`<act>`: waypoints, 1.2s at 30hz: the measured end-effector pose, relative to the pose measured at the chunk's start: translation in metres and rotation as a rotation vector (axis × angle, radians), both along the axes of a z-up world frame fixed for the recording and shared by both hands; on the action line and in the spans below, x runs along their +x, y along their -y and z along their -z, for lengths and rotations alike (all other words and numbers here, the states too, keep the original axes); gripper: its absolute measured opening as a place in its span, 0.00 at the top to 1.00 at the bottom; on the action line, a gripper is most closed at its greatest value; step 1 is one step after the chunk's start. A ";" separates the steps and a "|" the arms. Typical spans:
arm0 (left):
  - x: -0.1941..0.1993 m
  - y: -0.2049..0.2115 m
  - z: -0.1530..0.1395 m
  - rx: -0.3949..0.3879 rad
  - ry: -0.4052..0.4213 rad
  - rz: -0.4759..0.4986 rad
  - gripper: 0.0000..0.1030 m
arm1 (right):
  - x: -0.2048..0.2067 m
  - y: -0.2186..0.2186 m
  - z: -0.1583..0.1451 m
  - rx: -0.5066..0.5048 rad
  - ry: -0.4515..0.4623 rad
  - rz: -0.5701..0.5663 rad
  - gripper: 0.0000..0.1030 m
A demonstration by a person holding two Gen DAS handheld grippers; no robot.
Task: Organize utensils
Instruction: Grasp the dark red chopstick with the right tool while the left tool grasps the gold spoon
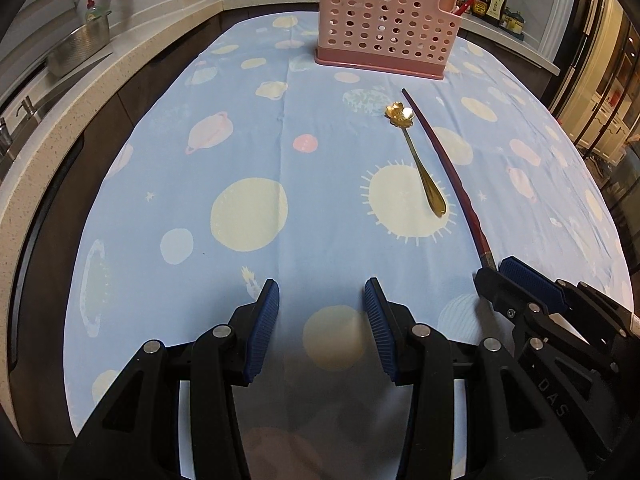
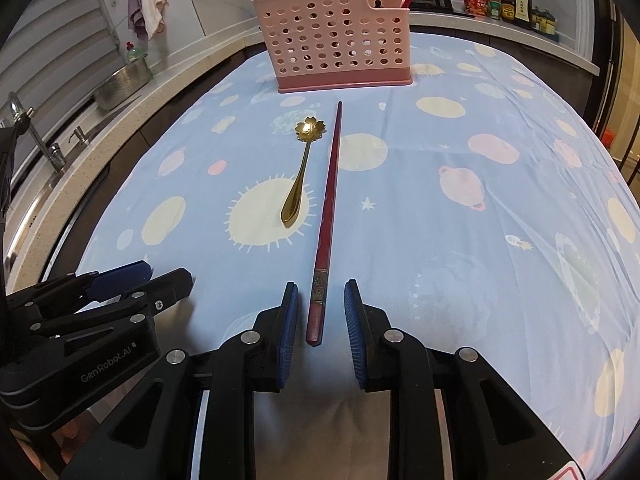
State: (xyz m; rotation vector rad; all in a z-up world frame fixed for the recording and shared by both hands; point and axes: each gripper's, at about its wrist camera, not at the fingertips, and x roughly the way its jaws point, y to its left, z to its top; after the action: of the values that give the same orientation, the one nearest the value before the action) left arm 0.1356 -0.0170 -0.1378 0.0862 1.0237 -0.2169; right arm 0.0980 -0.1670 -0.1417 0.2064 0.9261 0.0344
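Near edge of the surface: the right hand-held gripper [image 2: 320,312] straddles the thick butt end of a dark red chopstick [image 2: 328,216], one pad on each side, neither pad touching it as far as I can tell.
Right hand-held gripper state: released, jaws apart around the chopstick but not clenched.
Left hand-held gripper [image 1: 320,316] state: released, jaws wide apart over bare tablecloth [image 1: 248,152], holding nothing.
Chopstick axis: lies flat, long axis running from the near edge straight toward the far edge, thin tip pointing at the pink holder [image 2: 336,40].
Spoon [image 2: 298,176]: gold, flower-shaped bowl toward the far edge, just beside the chopstick on its left, apart from it.
Holder: stands upright at the far edge; red and green chopsticks already stick out of it.
Nearer hand: the right one, by far; the left sits off to the side.
Likely step: closing on the butt end, then lifting; a grip that far back may let the tip droop.
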 end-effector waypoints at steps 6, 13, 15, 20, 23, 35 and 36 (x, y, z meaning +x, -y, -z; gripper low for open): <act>0.002 0.002 0.000 -0.003 -0.003 0.001 0.59 | -0.001 0.010 0.001 0.007 -0.001 0.020 0.93; 0.008 0.012 -0.004 -0.068 -0.019 0.023 0.49 | -0.007 0.022 -0.001 0.025 0.009 0.058 0.93; 0.012 0.021 -0.006 -0.086 -0.019 0.042 0.49 | -0.009 0.027 -0.002 0.036 0.010 0.070 0.93; 0.024 0.044 -0.002 -0.103 -0.018 0.074 0.49 | -0.012 0.038 -0.006 0.057 0.020 0.093 0.93; 0.033 0.053 0.000 -0.110 -0.017 0.076 0.49 | -0.013 0.041 -0.007 0.066 0.021 0.095 0.93; 0.045 0.062 0.003 -0.135 -0.018 0.093 0.82 | -0.011 0.042 -0.002 0.084 0.013 0.094 0.93; 0.044 0.062 0.004 -0.139 -0.022 0.094 0.89 | -0.012 0.042 -0.002 0.085 0.013 0.093 0.93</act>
State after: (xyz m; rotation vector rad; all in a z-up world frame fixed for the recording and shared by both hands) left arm 0.1800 -0.0787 -0.1413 0.0059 1.0247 -0.3747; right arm 0.0864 -0.2093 -0.1398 0.3275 0.9018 -0.0111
